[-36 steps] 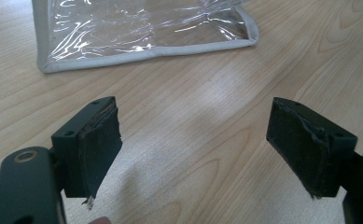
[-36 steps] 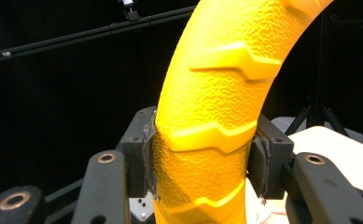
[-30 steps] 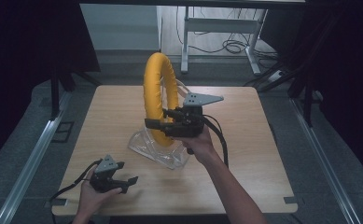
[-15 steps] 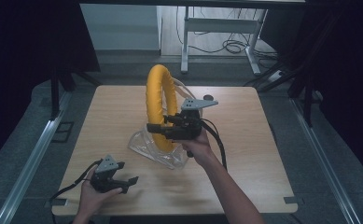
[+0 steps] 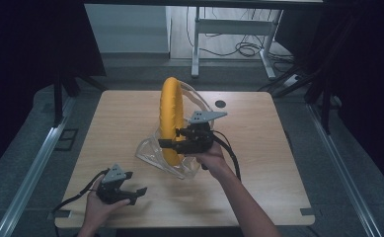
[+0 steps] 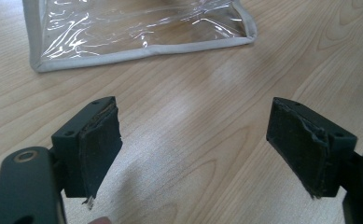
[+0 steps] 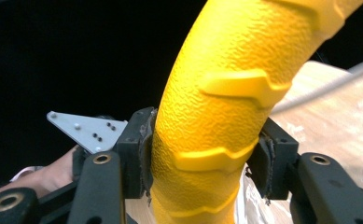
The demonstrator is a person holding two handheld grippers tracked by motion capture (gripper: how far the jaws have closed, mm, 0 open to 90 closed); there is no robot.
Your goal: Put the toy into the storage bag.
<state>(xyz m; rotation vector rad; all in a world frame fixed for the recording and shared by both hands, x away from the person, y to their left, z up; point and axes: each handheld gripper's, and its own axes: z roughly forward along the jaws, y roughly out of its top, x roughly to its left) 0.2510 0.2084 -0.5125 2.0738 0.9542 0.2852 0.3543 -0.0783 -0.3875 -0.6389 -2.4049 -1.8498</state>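
Observation:
A yellow ring stands upright on its edge in the middle of the wooden table, its lower part inside a clear plastic bag. My right gripper is shut on the ring's lower right side. In the right gripper view both pads press the textured yellow ring. My left gripper rests low at the table's front left, open, with nothing between its fingers. In the left gripper view the clear plastic bag with its grey edging lies flat ahead of the wide-apart jaws.
A small dark round mark sits near the table's far edge. Metal rails run along both sides of the table, and a desk frame with cables stands beyond it.
The right gripper has carried the ring slightly down and toward the front, settling it lower into the bag. The left gripper has stayed put.

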